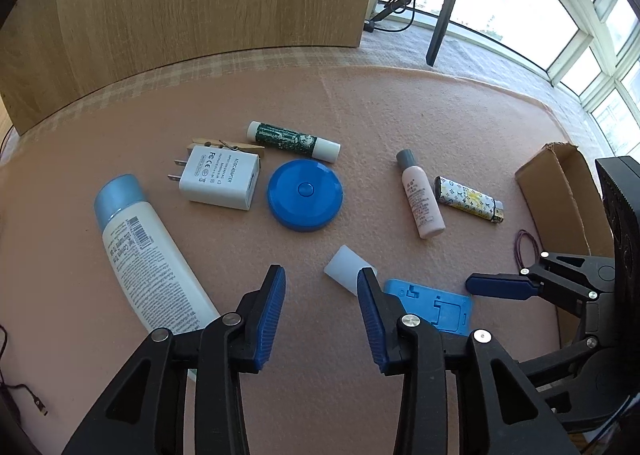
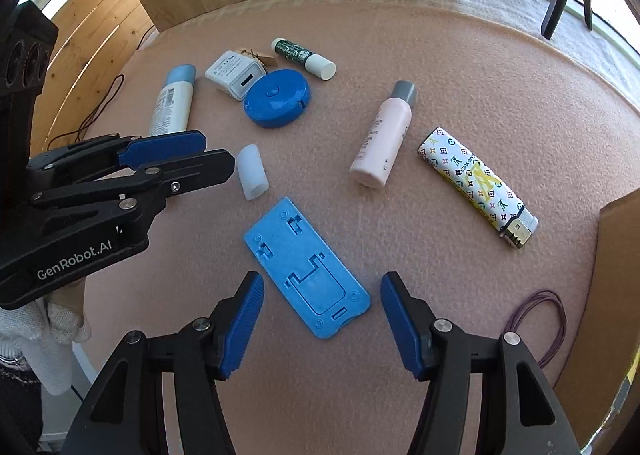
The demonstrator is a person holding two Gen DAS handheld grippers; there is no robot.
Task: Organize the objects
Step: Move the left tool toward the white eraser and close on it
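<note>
Right gripper (image 2: 322, 321) open, jaws apart above pink mat (image 2: 440, 55); near end of flat blue phone stand (image 2: 306, 269) lies between the fingertips, untouched. Left gripper (image 2: 208, 155) enters from left, beside white cap (image 2: 252, 171). Pink bottle (image 2: 382, 139) and patterned lighter (image 2: 476, 187) lie right. Blue round case (image 2: 277, 98), charger (image 2: 236, 73) far left.

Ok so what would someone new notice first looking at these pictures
Probably the blue phone stand, lying flat on the pink mat just ahead of the right gripper, whose jaws stand open with nothing between them. Next, the patterned lighter lying to the right near the cardboard box, and the round blue tape measure farther back beside the white charger.
</note>
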